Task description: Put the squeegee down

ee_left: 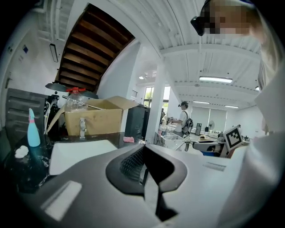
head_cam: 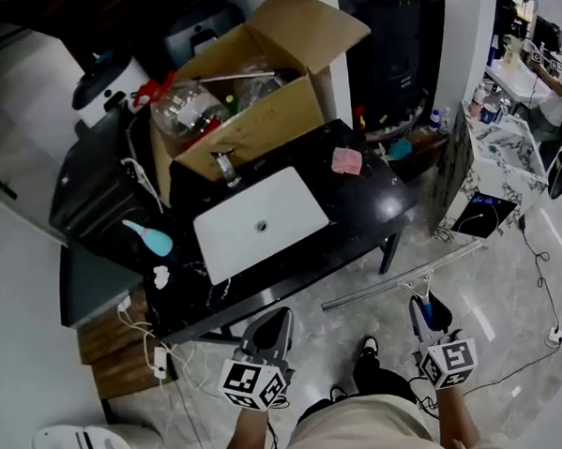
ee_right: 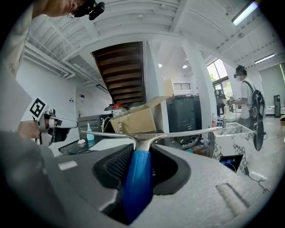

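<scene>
Squeegee (ee_right: pixel 137 187) is in my right claw (ee_right: pixel 141 153): blue handle clamped between the pads, metal blade bar sticking out past the tips and running crosswise. From the head view the squeegee (head_cam: pixel 401 280) is in the air, not on anything. It sits off the front edge of the counter (head_cam: pixel 374 205), near the front right corner, over the pale floor, with the bar roughly parallel to that edge. My right claw (head_cam: pixel 424 307) is low in the frame, pointing toward the counter.

My left claw (head_cam: pixel 270 327) is beside it, off the middle of the front edge. In its own view the left claw (ee_left: pixel 143 158) is clenched, pads together, nothing between them.

On the counter:
- White sink basin (head_cam: pixel 258 225) in the middle, reaching toward the front edge.
- Faucet (head_cam: pixel 226 165) just behind the basin.
- Open cardboard box (head_cam: pixel 255 89) along the back edge, stuffed with plastic-wrapped items.
- Pink sponge (head_cam: pixel 346 161) toward the back right corner, apart from the basin.
- Teal bottle (head_cam: pixel 150 238) lying at the left edge.
- Small white lump (head_cam: pixel 161 275) near the front left corner.
</scene>
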Motion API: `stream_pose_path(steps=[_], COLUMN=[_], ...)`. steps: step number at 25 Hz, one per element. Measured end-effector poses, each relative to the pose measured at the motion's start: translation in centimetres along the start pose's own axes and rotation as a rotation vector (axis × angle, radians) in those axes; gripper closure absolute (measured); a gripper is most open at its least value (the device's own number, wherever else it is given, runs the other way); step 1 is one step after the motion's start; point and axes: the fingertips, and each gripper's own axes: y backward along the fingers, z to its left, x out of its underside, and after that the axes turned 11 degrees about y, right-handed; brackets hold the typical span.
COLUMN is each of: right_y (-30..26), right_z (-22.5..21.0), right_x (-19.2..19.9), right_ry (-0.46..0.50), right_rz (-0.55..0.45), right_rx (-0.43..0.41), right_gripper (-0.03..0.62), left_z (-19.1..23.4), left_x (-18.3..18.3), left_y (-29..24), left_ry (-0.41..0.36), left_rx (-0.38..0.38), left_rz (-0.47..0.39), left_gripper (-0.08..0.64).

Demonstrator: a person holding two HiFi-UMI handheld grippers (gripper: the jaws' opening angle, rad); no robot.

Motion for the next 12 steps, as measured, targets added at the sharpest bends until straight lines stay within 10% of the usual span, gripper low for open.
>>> stream_pose_path(steps=[12], right_y=[-11.0], right_z=[-7.6], right_x=[-1.2], right_ry=[-0.02], right_rz=[-0.013], right_rx=[-0.047], right_gripper=[0.465], left_z=[1.2], left_x=[-4.7], left_y=[-10.6], left_ry=[-0.054], left_rx=[-0.047], left_rz=[0.015], left_gripper=[0.545])
